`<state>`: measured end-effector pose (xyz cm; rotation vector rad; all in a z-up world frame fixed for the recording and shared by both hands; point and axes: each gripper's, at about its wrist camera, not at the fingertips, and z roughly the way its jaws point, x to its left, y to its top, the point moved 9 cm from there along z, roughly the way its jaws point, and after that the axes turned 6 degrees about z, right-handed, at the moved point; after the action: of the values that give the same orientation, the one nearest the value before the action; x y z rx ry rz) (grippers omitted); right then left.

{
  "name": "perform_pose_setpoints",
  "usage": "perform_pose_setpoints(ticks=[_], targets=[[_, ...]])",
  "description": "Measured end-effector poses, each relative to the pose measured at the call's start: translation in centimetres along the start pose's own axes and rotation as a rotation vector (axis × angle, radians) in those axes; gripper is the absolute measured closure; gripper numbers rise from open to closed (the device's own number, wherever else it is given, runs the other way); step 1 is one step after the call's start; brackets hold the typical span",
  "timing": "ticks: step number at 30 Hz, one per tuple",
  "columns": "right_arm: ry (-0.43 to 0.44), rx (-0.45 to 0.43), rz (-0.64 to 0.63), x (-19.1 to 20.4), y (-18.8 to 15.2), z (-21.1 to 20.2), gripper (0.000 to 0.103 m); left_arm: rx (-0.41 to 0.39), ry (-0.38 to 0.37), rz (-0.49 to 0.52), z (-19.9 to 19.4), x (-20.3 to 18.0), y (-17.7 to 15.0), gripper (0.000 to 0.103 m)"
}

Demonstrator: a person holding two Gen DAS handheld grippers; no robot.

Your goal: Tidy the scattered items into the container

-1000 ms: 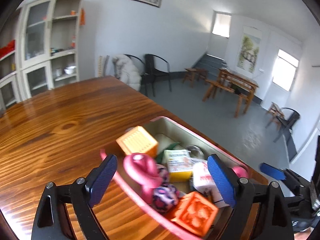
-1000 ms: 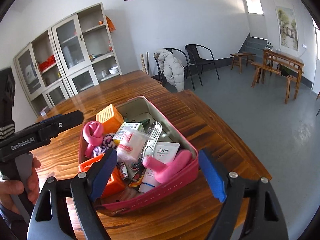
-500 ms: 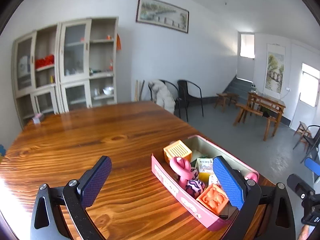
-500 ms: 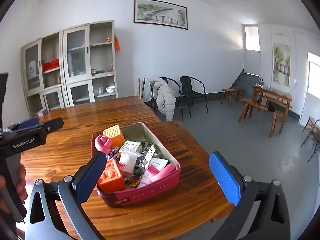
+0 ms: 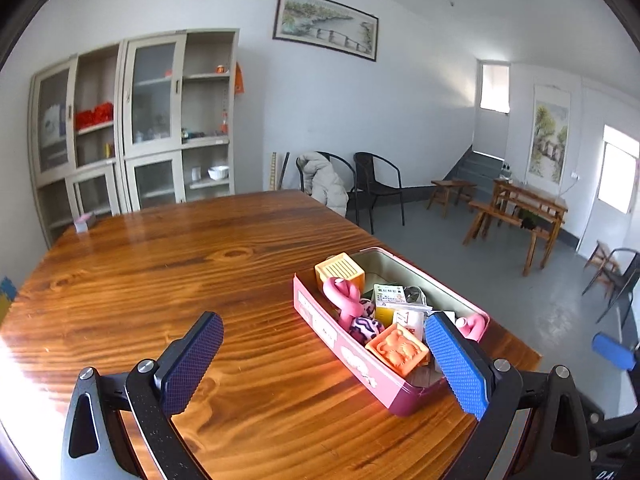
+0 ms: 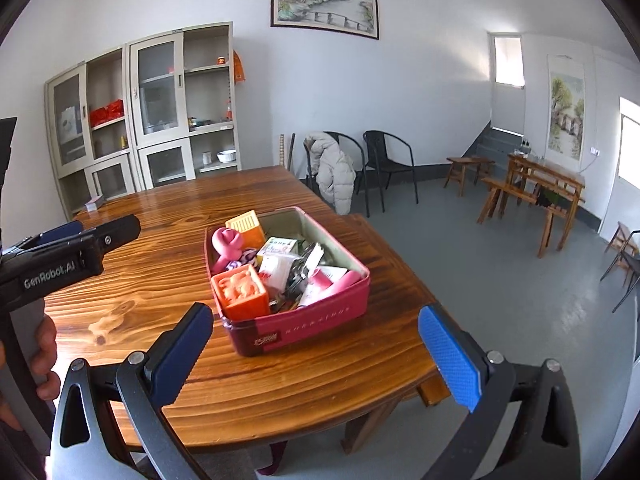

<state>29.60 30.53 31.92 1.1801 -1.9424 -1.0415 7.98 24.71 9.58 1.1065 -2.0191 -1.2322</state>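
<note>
Near the right-hand edge of the wooden surface (image 6: pixel 168 240) sits the pink tin container (image 6: pixel 320 316), filled with an orange ribbed block (image 6: pixel 245 226), a pink knotted toy (image 6: pixel 227 242), an orange embossed block (image 6: pixel 240 290), small cartons and tubes. Both tools hang apart from it with nothing between their blue pads: the left tool (image 5: pixel 324 364) is released wide over bare wood just beside the tin, and the right tool (image 6: pixel 316 356) is likewise spread wide, short of the tin's near end. A hand (image 6: pixel 44 356) grips the left tool's handle at the right wrist view's left edge.

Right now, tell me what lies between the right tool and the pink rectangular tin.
Only bare wooden table, seen in the right wrist view; right tool open, tin untouched.
</note>
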Motion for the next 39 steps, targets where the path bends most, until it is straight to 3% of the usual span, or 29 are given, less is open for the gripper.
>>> perform_pose_setpoints(ticks=[4, 21, 39], targets=[[0.017, 0.011, -0.010, 0.9, -0.6, 0.0, 0.000, -0.007, 0.046, -0.007, -0.1, 0.6, -0.3, 0.001], [0.050, 0.035, -0.008, 2.3, -0.9, 1.5, 0.000, 0.039, 0.028, 0.020, 1.9, -0.3, -1.1, 0.001], [0.030, 0.091, -0.053, 3.7, -2.3, 4.0, 0.000, 0.093, -0.001, 0.029, 4.0, -0.6, -1.7, 0.001]])
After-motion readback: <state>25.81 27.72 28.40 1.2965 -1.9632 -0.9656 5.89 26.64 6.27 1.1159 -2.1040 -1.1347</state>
